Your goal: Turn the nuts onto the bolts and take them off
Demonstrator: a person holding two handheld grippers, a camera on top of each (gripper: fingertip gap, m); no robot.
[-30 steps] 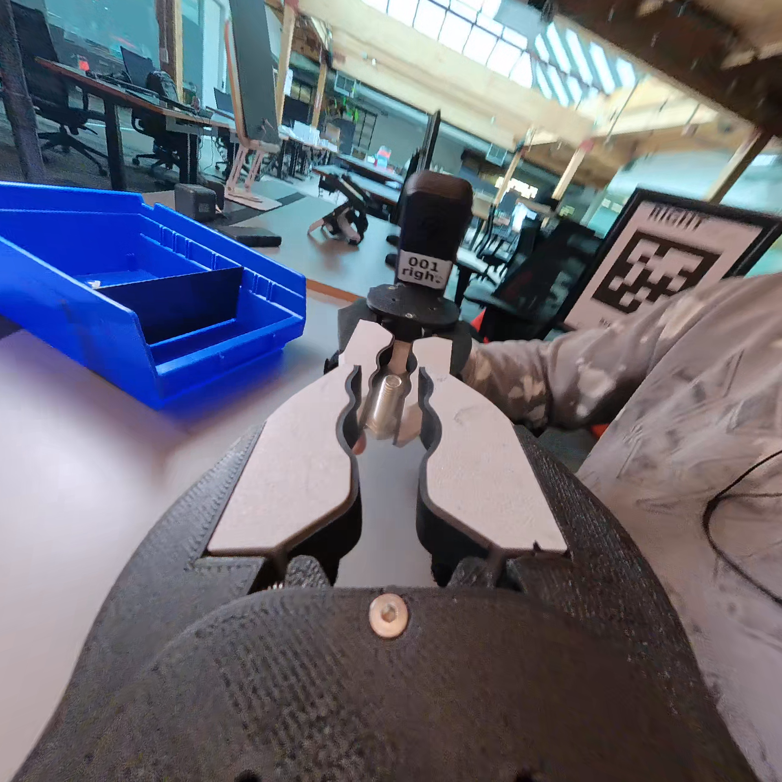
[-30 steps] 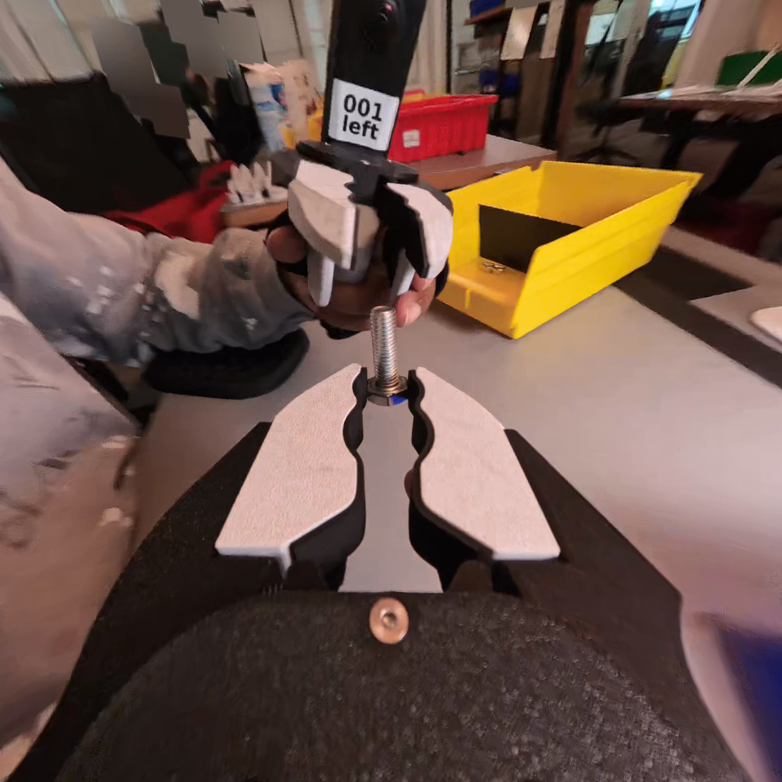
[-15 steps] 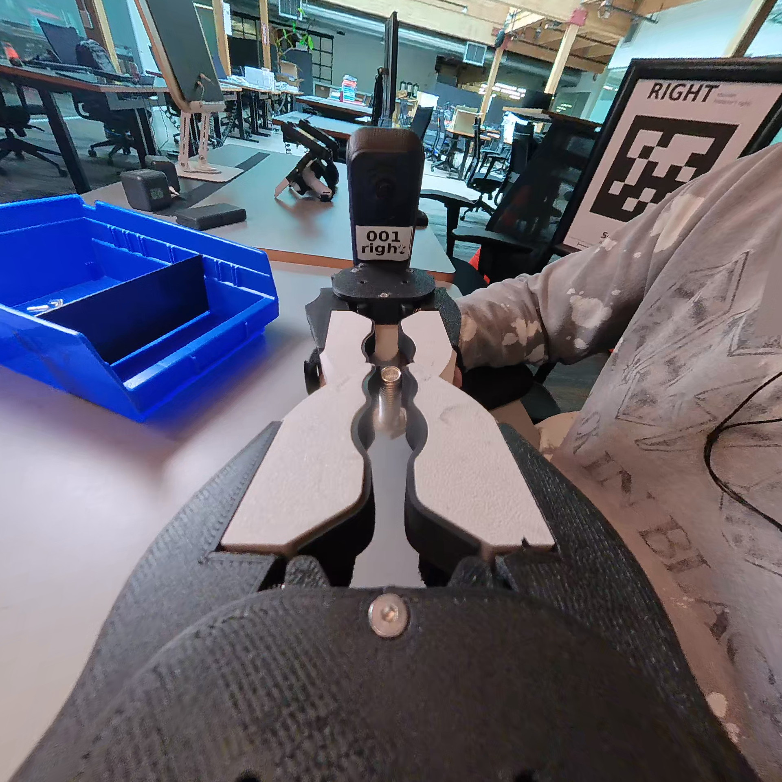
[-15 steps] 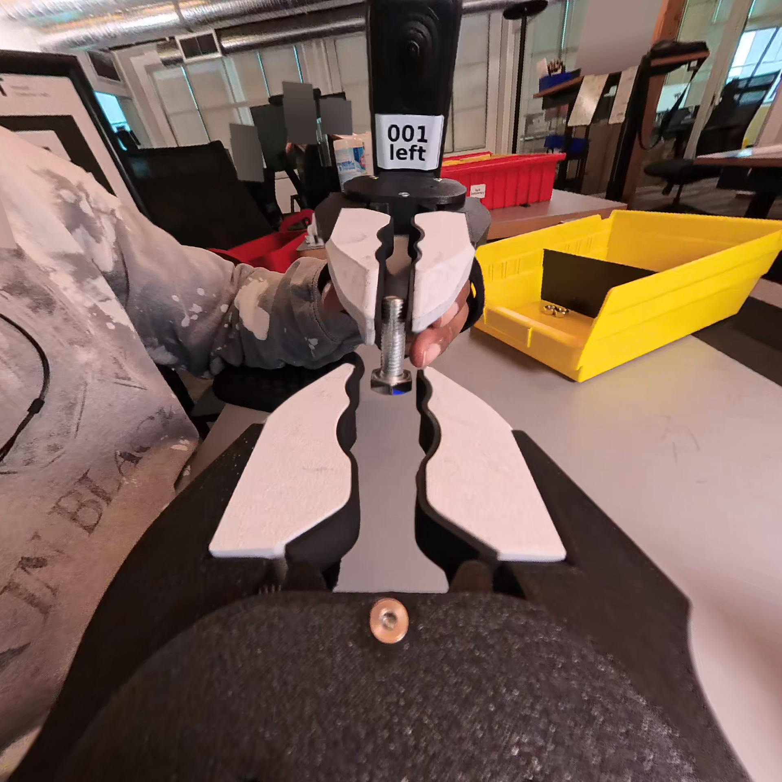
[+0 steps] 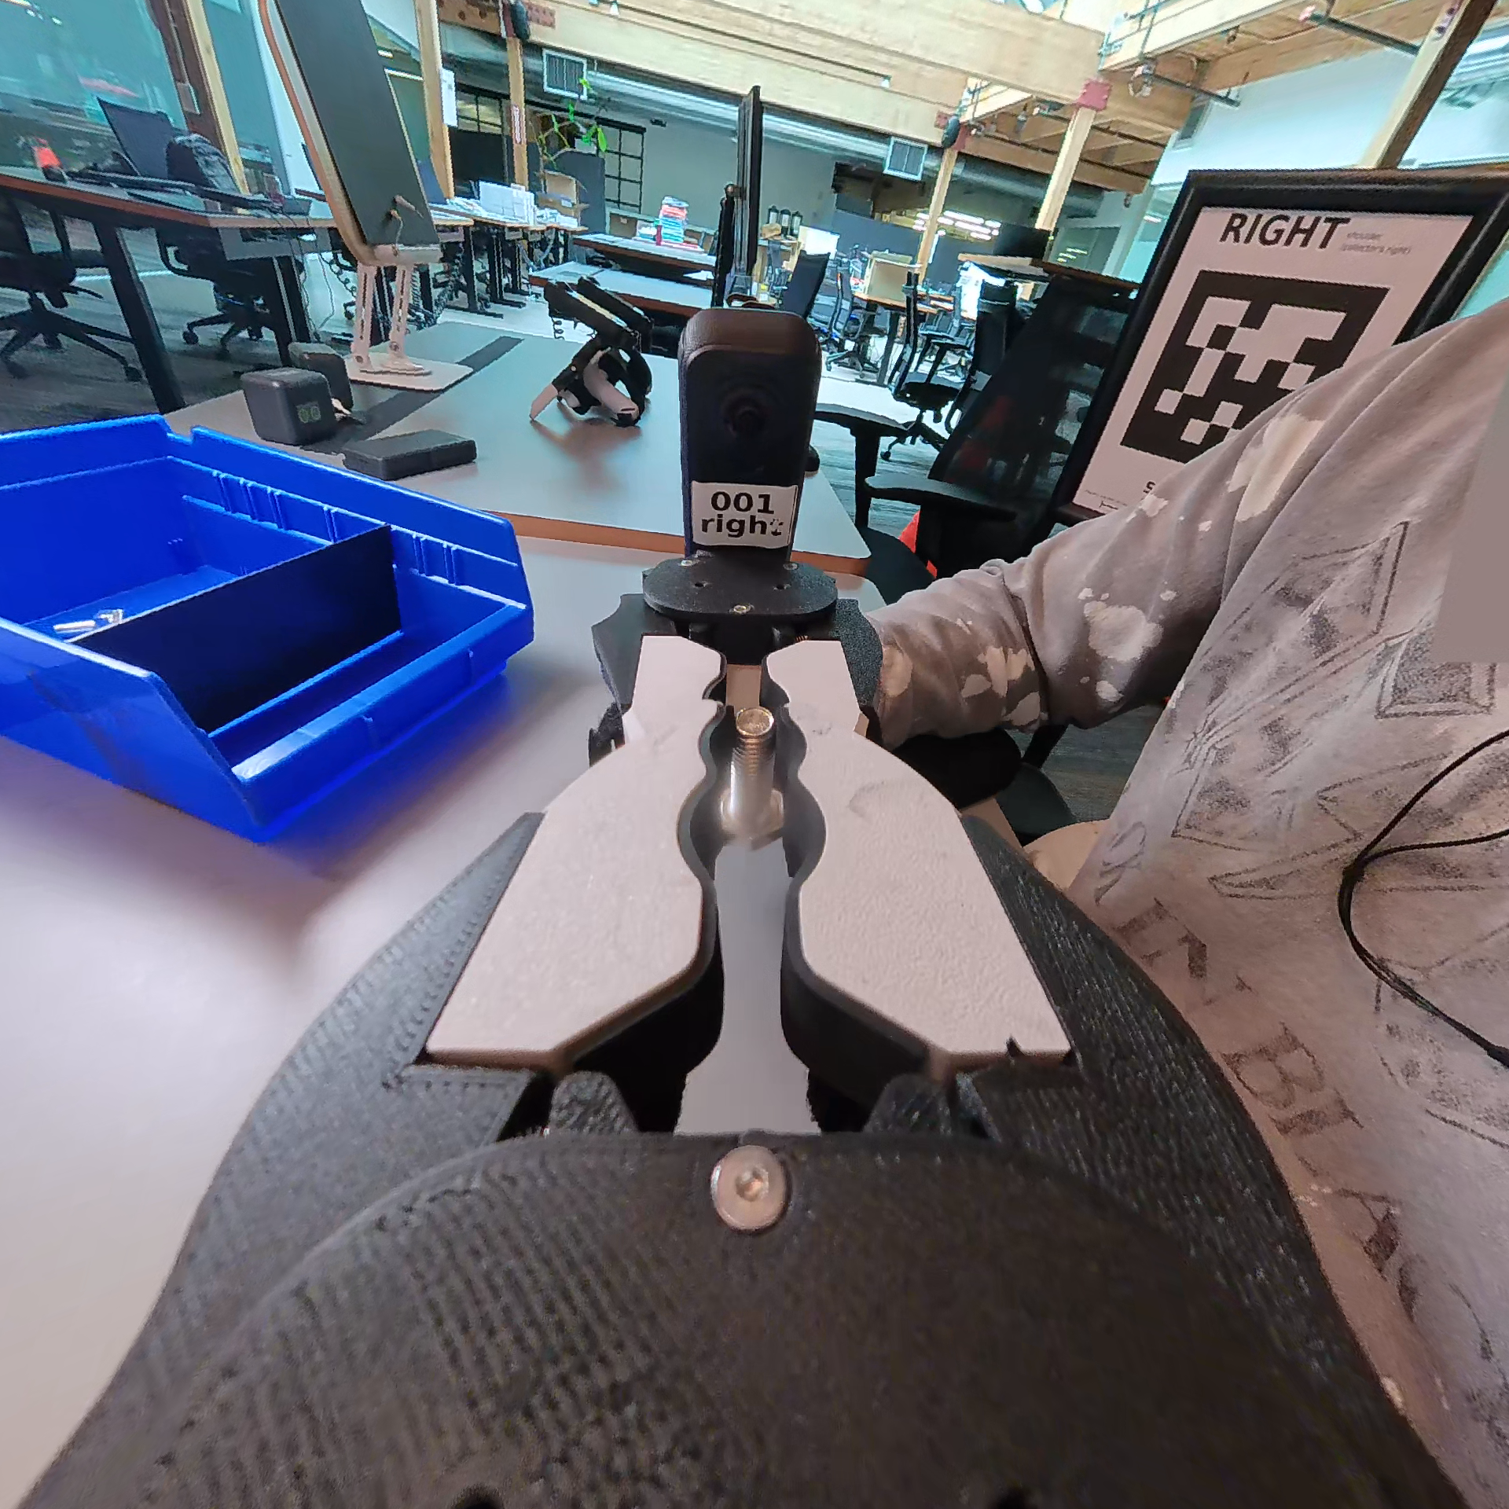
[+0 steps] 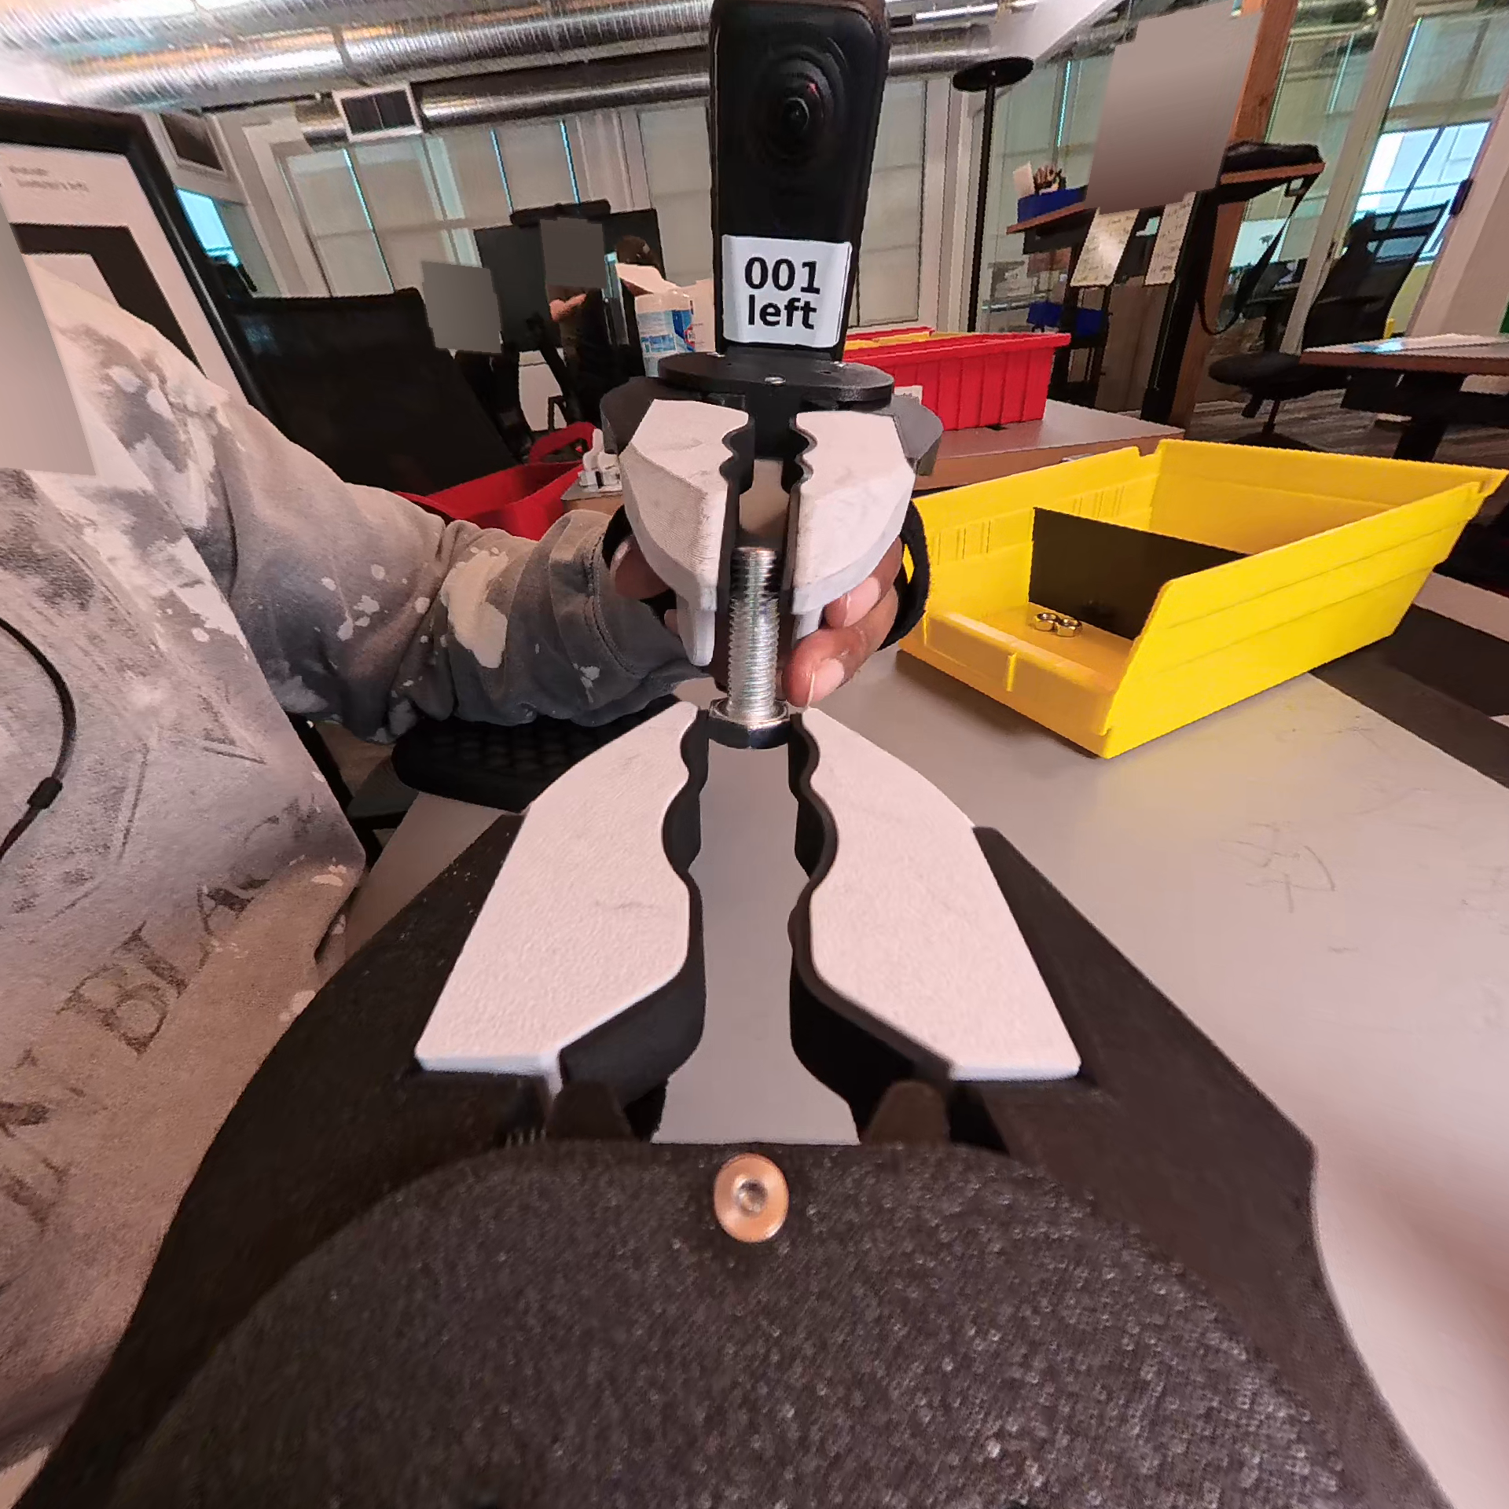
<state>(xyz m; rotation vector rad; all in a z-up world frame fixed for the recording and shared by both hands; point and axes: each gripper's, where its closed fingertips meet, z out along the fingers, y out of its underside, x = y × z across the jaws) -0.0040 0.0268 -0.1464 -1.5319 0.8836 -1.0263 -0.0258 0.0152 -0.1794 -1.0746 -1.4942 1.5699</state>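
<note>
My left gripper [image 5: 751, 763] is shut on the head end of a silver bolt [image 5: 747, 776], whose threaded shaft points away toward the right gripper. My right gripper [image 6: 747, 727] is shut on a hex nut [image 6: 747, 732] at its fingertips. The bolt [image 6: 755, 629] runs from the nut up into the left gripper's fingers [image 6: 678, 523]. The two grippers face each other tip to tip above the grey table [image 6: 1225, 898]. In the left wrist view the nut is hidden behind the bolt's end. A hand [image 6: 841, 645] holds the left gripper.
A blue bin [image 5: 269, 735] with a few small bolts [image 5: 86, 622] sits to the left. A yellow bin [image 6: 1184, 678] holding two nuts [image 6: 1055, 625] sits to the right. A red bin [image 6: 963, 380] stands farther back. The person's grey sleeve [image 5: 1061, 653] and torso are close by. Only a small space, under 4 cm, lies between the two pairs of fingers.
The left gripper's jaws have narrowed onto the bolt. Both grippers have tilted level and now line up straight, tip to tip. The nut stays on the bolt's end.
</note>
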